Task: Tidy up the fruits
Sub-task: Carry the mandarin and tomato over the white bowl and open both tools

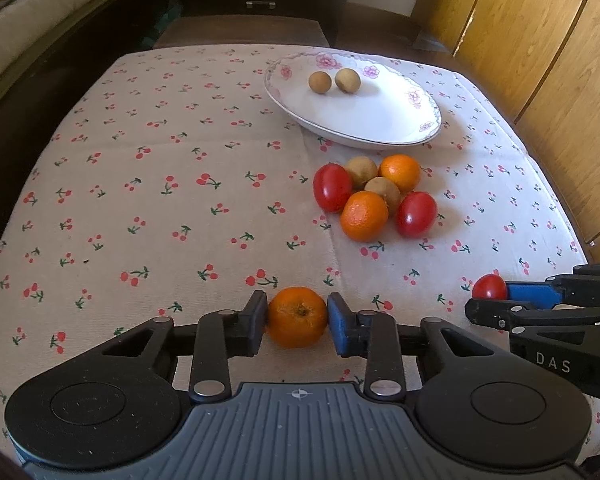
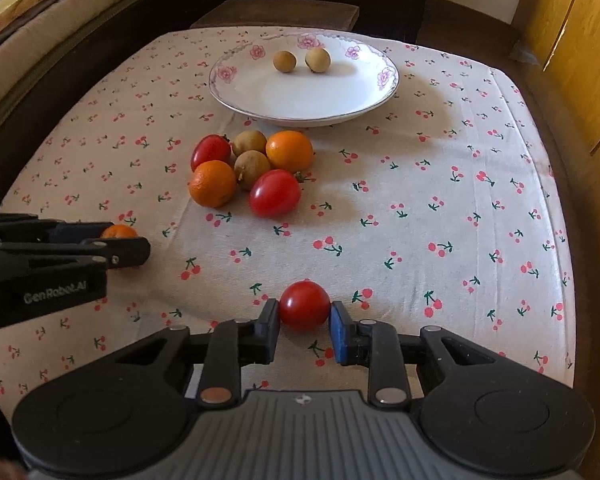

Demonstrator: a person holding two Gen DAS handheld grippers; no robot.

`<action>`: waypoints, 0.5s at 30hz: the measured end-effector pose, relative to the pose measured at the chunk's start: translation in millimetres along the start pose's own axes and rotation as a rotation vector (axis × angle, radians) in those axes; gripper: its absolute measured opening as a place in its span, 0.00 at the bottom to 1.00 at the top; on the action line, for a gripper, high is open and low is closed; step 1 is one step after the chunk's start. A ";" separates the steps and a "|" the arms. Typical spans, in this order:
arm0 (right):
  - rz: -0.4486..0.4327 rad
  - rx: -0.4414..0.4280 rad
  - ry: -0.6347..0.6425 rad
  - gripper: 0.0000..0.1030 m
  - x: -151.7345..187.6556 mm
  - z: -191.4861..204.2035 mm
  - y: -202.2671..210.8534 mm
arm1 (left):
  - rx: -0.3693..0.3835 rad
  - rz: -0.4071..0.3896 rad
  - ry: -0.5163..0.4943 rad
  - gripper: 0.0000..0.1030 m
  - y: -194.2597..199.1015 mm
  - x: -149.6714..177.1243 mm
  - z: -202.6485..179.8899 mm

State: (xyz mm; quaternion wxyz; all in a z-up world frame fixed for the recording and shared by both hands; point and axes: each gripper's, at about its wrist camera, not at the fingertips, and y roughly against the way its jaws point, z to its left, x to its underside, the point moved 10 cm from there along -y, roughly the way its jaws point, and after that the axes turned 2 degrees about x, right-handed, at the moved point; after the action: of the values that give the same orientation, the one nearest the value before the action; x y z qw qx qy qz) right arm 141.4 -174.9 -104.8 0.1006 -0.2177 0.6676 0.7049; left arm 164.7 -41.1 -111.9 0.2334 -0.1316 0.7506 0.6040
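Note:
My left gripper [image 1: 297,317] is shut on an orange [image 1: 297,317] near the table's front; it also shows in the right wrist view [image 2: 118,232]. My right gripper [image 2: 304,306] is shut on a red tomato [image 2: 304,305], which shows in the left wrist view too [image 1: 489,287]. A white flowered plate [image 1: 380,128] at the back holds two small brown longans [image 1: 320,81]. In front of the plate lies a cluster [image 2: 252,168] of two oranges, two tomatoes and two brown fruits.
The table wears a cherry-print cloth [image 2: 420,200]. A dark stool [image 2: 276,12] stands behind the table, a sofa [image 2: 40,20] at the left, and wooden cabinet doors [image 1: 540,60] at the right.

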 end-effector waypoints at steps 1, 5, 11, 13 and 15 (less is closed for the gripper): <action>-0.003 -0.006 -0.006 0.27 -0.3 -0.1 1.4 | 0.004 0.000 -0.002 0.39 0.5 -0.1 -1.3; -0.023 -0.019 -0.024 0.27 -5.1 -1.8 8.0 | 0.017 -0.017 -0.004 0.39 5.7 -5.6 -5.6; -0.052 -0.027 -0.046 0.27 -18.0 -7.1 14.8 | 0.036 -0.050 0.018 0.39 12.9 -23.9 -10.2; -0.065 -0.031 -0.059 0.27 -26.1 -10.2 17.1 | 0.044 -0.061 0.023 0.39 13.8 -32.1 -13.8; -0.080 -0.034 -0.074 0.27 -36.5 -13.4 18.7 | 0.051 -0.072 0.022 0.39 14.0 -41.7 -18.3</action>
State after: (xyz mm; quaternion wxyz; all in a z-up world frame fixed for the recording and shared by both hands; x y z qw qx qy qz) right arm 167.9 -184.3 -72.1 0.1495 -0.2198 0.6422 0.7190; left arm 190.2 -59.0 -75.9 0.2499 -0.1592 0.7631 0.5744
